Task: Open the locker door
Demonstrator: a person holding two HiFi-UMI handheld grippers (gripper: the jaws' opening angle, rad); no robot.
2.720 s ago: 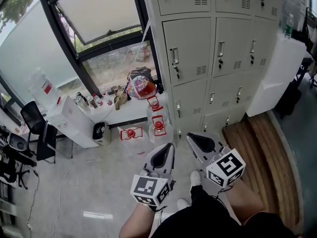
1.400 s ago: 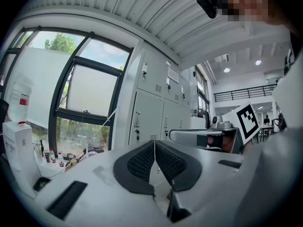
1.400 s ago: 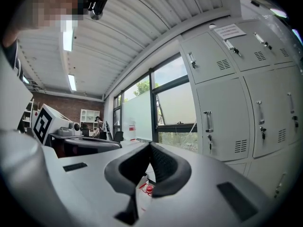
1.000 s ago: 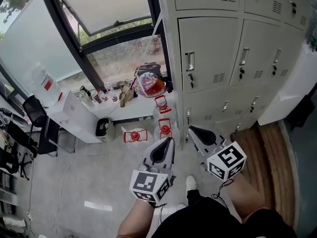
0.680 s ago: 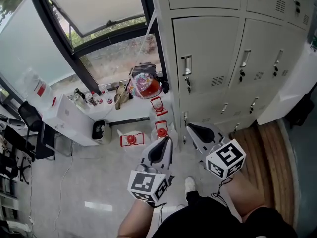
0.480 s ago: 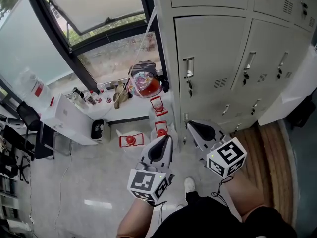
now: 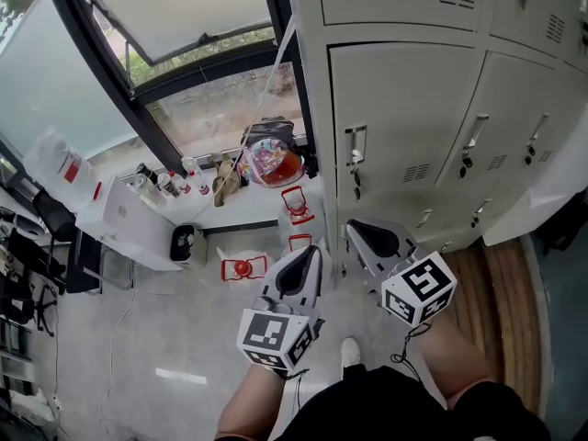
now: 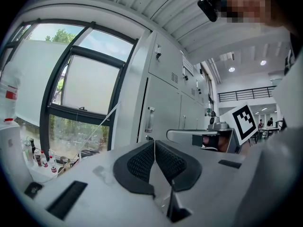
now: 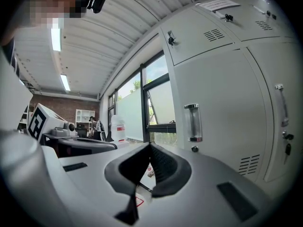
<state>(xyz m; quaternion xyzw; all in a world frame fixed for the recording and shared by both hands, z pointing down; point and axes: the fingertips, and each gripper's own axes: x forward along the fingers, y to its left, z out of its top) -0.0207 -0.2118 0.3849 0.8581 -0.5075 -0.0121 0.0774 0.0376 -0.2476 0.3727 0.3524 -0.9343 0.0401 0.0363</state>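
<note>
A bank of pale grey lockers (image 7: 404, 108) fills the upper right of the head view. The nearest closed door (image 7: 397, 131) carries an upright metal handle (image 7: 355, 145) with a key lock under it. That handle (image 9: 191, 122) stands ahead and right of my right gripper (image 9: 150, 146), and appears smaller as the handle (image 8: 150, 119) in the left gripper view. My left gripper (image 7: 306, 254) and right gripper (image 7: 356, 230) are held side by side, both short of the lockers. Both are shut with nothing between their pads, and neither touches the door.
Left of the lockers is a large window (image 7: 184, 26) with a low white shelf (image 7: 230, 205) holding a colourful bag (image 7: 271, 159) and bottles. Red wire lanterns (image 7: 296, 203) stand on the floor by the locker corner. A wooden strip (image 7: 501, 292) runs along the floor at right.
The lockers have come closer and larger in the head view, and both grippers have advanced toward them together. Both stay shut.
</note>
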